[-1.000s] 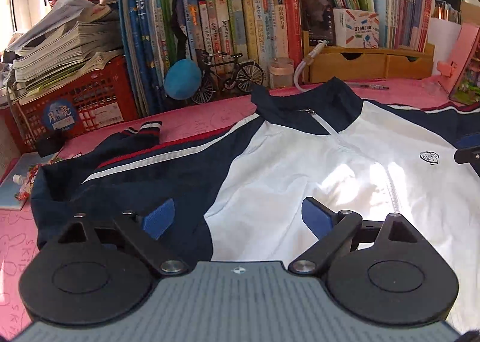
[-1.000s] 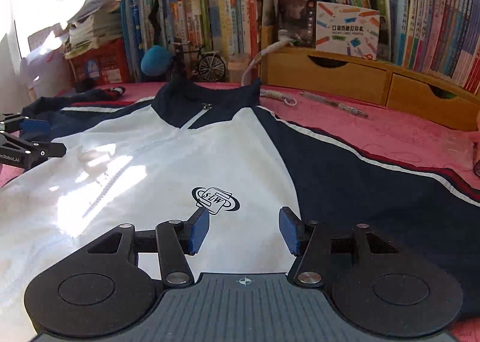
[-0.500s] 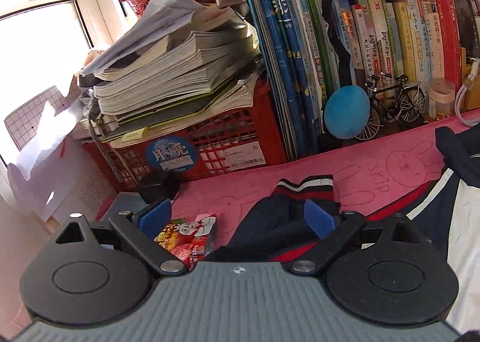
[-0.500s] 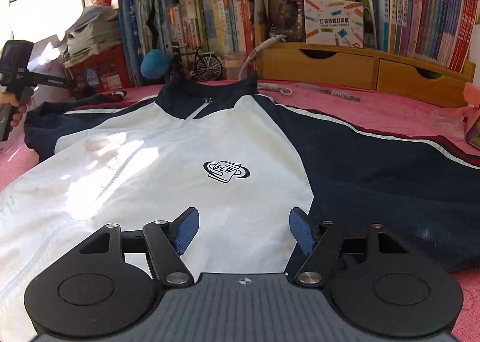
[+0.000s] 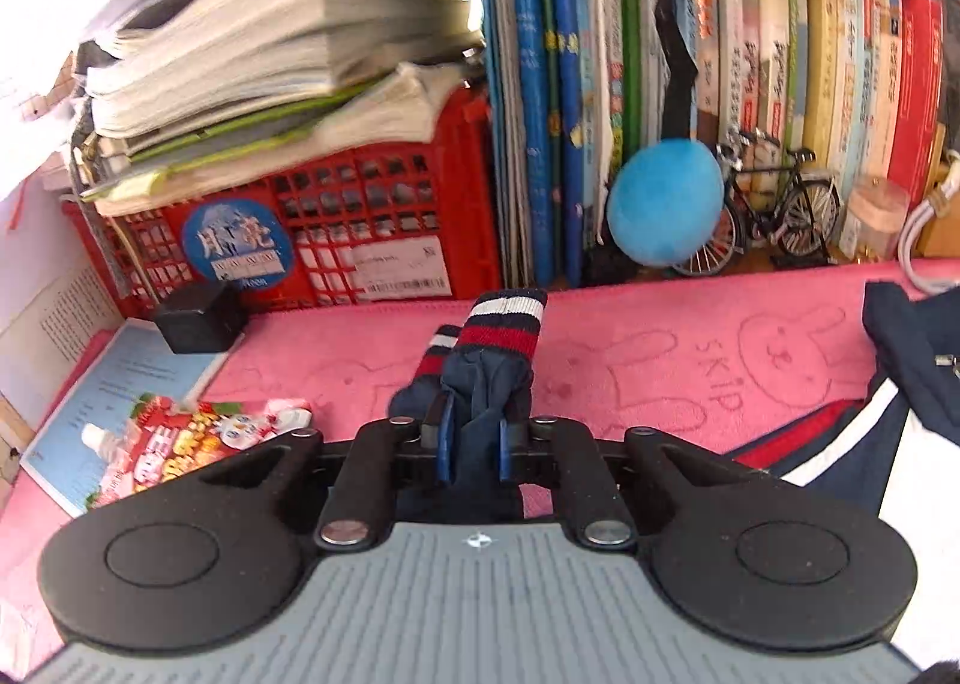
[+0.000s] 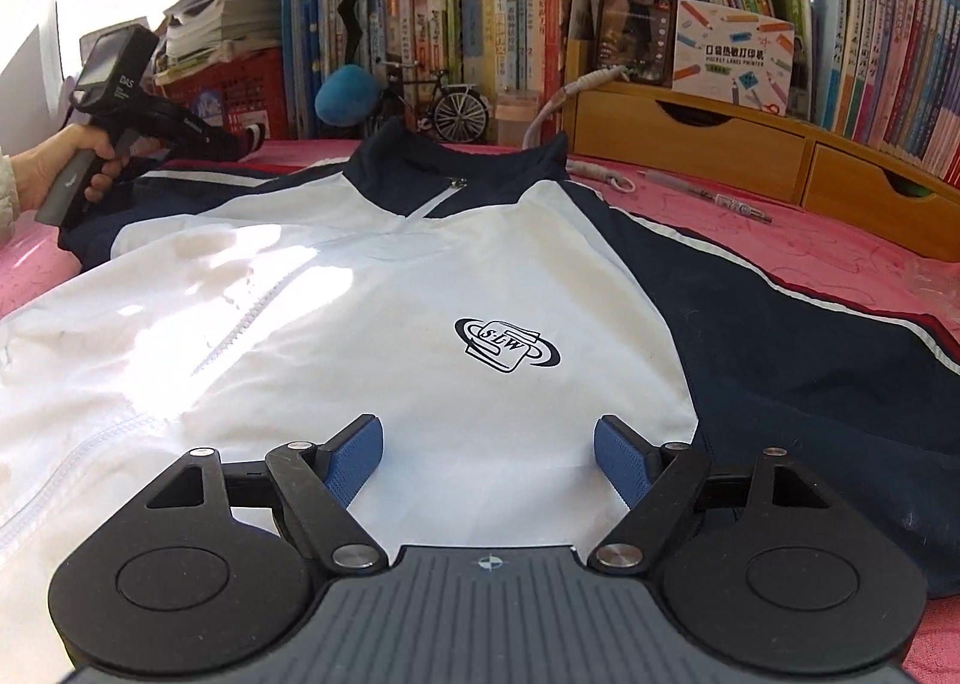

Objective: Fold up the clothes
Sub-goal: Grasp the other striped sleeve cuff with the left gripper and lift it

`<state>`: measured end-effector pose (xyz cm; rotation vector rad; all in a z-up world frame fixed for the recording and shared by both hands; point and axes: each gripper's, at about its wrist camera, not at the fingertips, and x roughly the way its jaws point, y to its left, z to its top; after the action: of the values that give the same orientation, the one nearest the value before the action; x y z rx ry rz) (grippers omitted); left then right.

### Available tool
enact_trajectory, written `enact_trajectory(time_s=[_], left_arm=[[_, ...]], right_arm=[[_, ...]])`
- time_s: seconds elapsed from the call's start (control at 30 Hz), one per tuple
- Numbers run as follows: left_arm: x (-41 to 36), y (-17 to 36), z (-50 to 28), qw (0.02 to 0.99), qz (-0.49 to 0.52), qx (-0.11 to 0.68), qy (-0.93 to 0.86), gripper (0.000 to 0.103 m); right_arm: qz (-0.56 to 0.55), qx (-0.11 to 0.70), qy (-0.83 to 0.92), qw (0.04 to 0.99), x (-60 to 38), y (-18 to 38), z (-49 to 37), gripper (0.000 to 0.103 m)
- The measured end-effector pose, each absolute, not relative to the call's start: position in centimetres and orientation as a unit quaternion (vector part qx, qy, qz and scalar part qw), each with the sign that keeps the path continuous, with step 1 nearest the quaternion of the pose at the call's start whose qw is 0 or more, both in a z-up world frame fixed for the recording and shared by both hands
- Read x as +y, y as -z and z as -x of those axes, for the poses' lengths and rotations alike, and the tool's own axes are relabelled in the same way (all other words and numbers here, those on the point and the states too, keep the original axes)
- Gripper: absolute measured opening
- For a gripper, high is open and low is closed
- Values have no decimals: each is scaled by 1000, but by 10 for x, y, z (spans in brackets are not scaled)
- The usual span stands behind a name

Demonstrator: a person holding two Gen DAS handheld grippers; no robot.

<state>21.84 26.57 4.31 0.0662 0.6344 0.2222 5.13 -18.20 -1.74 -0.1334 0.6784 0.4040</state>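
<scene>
A white and navy zip jacket point(image 6: 420, 288) lies front up on the pink cloth point(image 5: 660, 348), collar toward the books. My left gripper point(image 5: 472, 447) is shut on the navy sleeve point(image 5: 487, 378) just behind its red, white and navy striped cuff point(image 5: 510, 318), which sticks out past the fingers. In the right wrist view the left gripper point(image 6: 234, 141) sits at the far left, held by a hand. My right gripper point(image 6: 487, 453) is open and empty, low over the jacket's white front below the chest logo point(image 6: 507, 345).
A red crate point(image 5: 312, 240) stacked with papers, a row of books point(image 5: 750, 84), a blue plush ball point(image 5: 663, 204) and a model bicycle point(image 5: 774, 210) line the back. A snack packet point(image 5: 198, 438) and black box point(image 5: 195, 315) lie left. Wooden drawers point(image 6: 750, 150) stand back right.
My left gripper has swung left from over the jacket body to the sleeve end and shut on the sleeve by the cuff. My right gripper has opened wider and stayed over the jacket front.
</scene>
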Motion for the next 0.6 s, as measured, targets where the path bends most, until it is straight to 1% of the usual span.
enact_trajectory(time_s=[0.07,0.23,0.4,0.5,0.6], left_arm=[[283,-74,-205,954,-15,275,-117,9],[338,-147,-165,975,51,183,-119,8],[375,-179,-128,981,81,115,-131,8],[391,-170,-122,973,102,142,-149,8],[394,-145,-128,954,80,211,-197,9]], right_arm=[[64,330,-197,921,-182,17,-51,79],[66,329,-196,921,-182,17,-52,80],[70,328,-192,922,-181,18,-51,81],[71,328,-189,923,-180,18,-51,82],[73,328,-185,923,-179,18,-50,83]])
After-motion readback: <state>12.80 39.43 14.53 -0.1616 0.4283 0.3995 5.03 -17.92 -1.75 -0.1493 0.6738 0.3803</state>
